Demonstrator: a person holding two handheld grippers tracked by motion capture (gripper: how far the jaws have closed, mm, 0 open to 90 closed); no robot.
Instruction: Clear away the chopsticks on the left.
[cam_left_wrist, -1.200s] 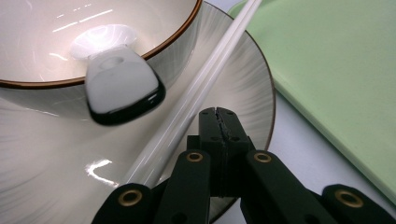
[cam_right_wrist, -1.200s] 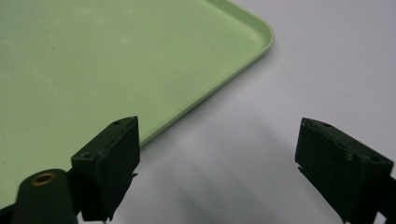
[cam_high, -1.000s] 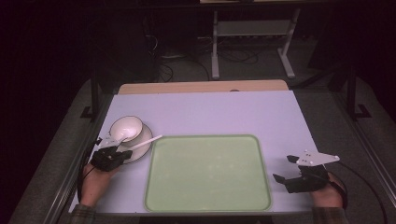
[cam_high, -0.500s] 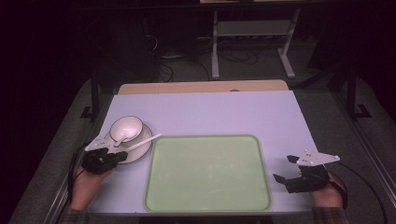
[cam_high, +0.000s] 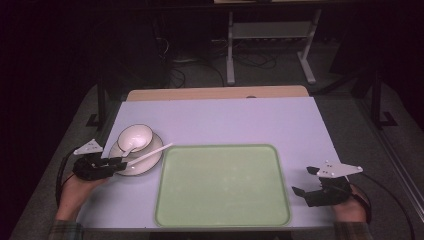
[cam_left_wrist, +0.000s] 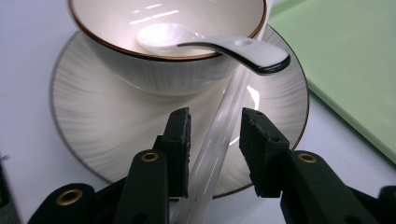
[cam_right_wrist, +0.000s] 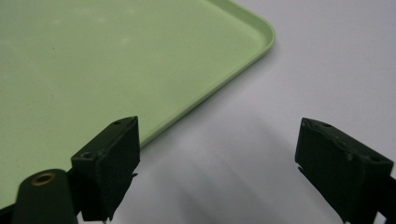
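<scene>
Now my left gripper (cam_left_wrist: 214, 142) straddles the rod (cam_left_wrist: 223, 126), jaws apart, perhaps unclamped | rod runs far-right toward tray (cam_high: 222, 220) | right gripper (cam_high: 306, 181) open, idle.

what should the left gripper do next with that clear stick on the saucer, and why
Probably close the left gripper. Its jaws already stand on either side of the clear stick, which lies across the saucer beside the bowl, with a gap on each side, so nothing is gripped yet.
</scene>
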